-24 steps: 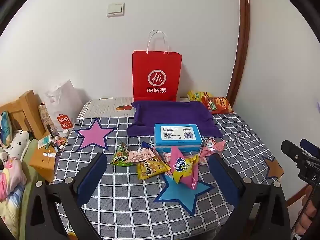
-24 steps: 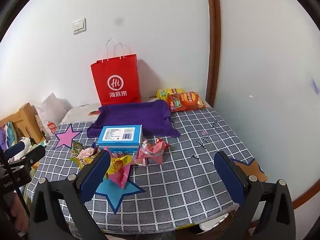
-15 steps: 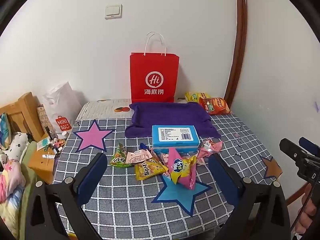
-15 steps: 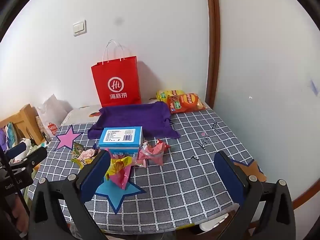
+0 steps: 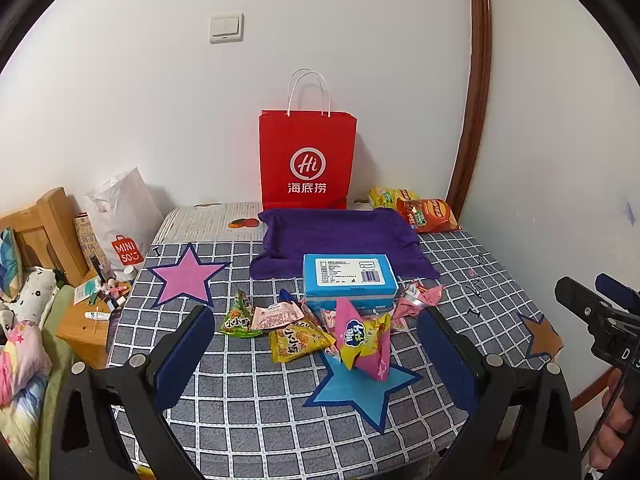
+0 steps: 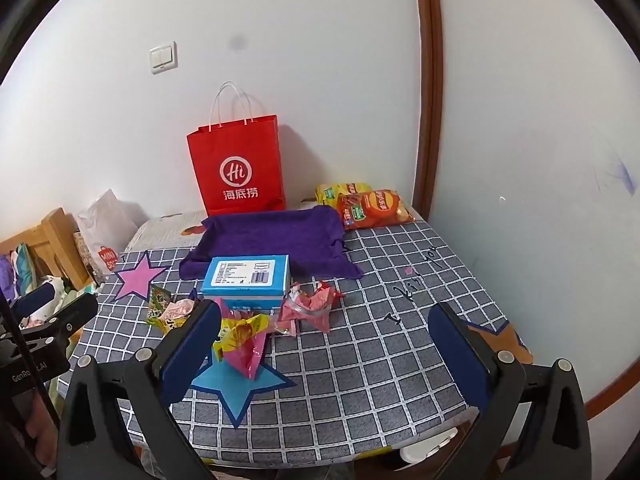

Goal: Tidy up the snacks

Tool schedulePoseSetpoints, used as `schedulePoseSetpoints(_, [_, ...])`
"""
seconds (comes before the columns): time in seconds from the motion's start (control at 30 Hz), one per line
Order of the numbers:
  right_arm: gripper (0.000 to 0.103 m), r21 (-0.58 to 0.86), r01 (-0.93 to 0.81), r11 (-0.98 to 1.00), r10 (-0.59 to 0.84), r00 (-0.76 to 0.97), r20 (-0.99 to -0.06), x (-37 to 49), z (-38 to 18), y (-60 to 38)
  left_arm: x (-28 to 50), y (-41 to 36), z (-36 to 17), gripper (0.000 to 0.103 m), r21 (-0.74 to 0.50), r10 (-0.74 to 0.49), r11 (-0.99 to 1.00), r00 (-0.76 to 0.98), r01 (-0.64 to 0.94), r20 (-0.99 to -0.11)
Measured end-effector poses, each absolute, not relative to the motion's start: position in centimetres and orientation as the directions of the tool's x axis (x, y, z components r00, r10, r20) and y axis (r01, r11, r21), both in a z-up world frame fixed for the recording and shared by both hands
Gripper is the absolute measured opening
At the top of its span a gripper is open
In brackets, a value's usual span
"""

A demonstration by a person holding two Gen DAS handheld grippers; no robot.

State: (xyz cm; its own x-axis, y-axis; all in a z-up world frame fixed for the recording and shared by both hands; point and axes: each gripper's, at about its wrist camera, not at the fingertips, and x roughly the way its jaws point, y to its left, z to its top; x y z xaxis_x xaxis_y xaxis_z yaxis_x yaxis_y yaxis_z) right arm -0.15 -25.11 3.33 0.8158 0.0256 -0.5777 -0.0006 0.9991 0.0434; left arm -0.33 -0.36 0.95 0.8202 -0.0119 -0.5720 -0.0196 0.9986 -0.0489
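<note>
Small snack packets lie mid-table: a green one (image 5: 239,317), a pale pink one (image 5: 277,315), a yellow one (image 5: 298,340), a pink-and-yellow bag (image 5: 366,338) standing on a blue star, and a crumpled pink packet (image 5: 416,300). Behind them sits a blue box (image 5: 349,276), then a purple cloth tray (image 5: 340,236). Two chip bags (image 6: 370,206) lie at the back right. My left gripper (image 5: 320,354) is open, hovering above the near table edge, nothing between its fingers. My right gripper (image 6: 326,350) is also open and empty, further right over the near edge.
A red paper bag (image 5: 307,164) stands against the back wall. A pink star (image 5: 186,276) and an orange star (image 6: 506,338) are stuck on the grey checked tablecloth (image 5: 248,396). Left of the table are a white shopping bag (image 5: 120,216), a cluttered wooden stand and bedding.
Both views have shifted slightly; the left gripper drifted a little so the table contents sit lower and further left in its view. Both grippers stay open and nothing on the table has moved.
</note>
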Motion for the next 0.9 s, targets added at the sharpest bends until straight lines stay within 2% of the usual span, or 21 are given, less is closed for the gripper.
schedulePoseSetpoints(0.9, [0.102,0.051,-0.007,0.999,0.036,0.816,-0.577,-0.30,3.37,-24.85,-0.61,-0.85,0.86,0.102,-0.046,-0.015,0.999,0.824,-0.013,-0.566])
